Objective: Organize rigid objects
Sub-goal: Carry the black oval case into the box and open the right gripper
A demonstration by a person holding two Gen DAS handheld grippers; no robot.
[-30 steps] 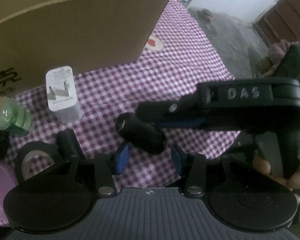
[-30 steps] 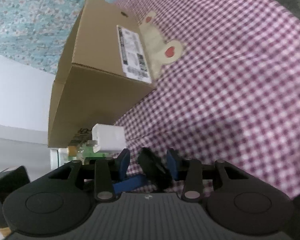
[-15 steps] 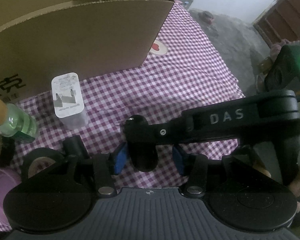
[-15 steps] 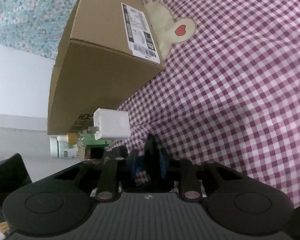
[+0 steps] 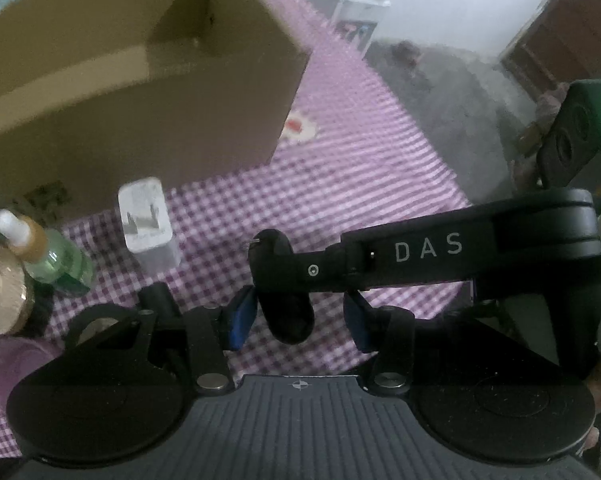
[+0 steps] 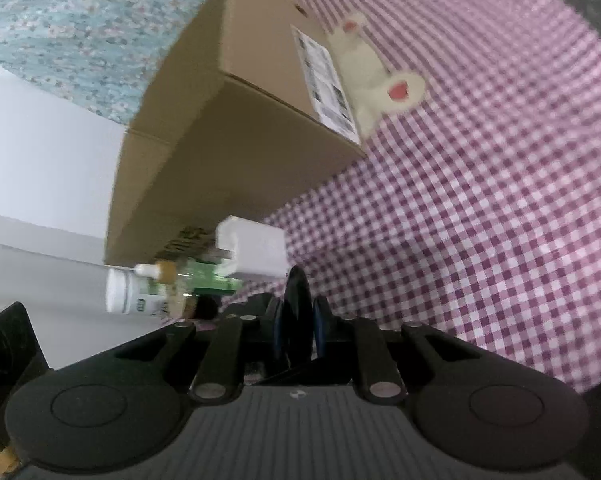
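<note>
A: Nearest first, then. What has the right gripper (image 6: 296, 330) got?

B: A small black cylinder (image 5: 286, 292). Its blue pads are squeezed almost together on the thing, which stands up between them. From the left wrist you see the same piece clamped at the right tool's tip, seemingly lifted clear of the cloth (image 5: 360, 168), well short of the box (image 5: 140, 120).

A: And the left gripper (image 5: 298, 316)?

B: Partly open, holding nothing. Its pads stand either side of the cylinder without pressing on it.

A: So which step is this?

B: I'd say the pick is done and the carry is starting. The box, open at the top, looks like the place to put things.

A: What lies between it and the box?

B: The charger (image 5: 148, 220) stands just in front of the box wall, with a green bottle (image 5: 52, 260) to its left.

A: Next move?

B: Probably raise the cylinder above the box rim, pass over the charger, and let go only once inside.
</note>
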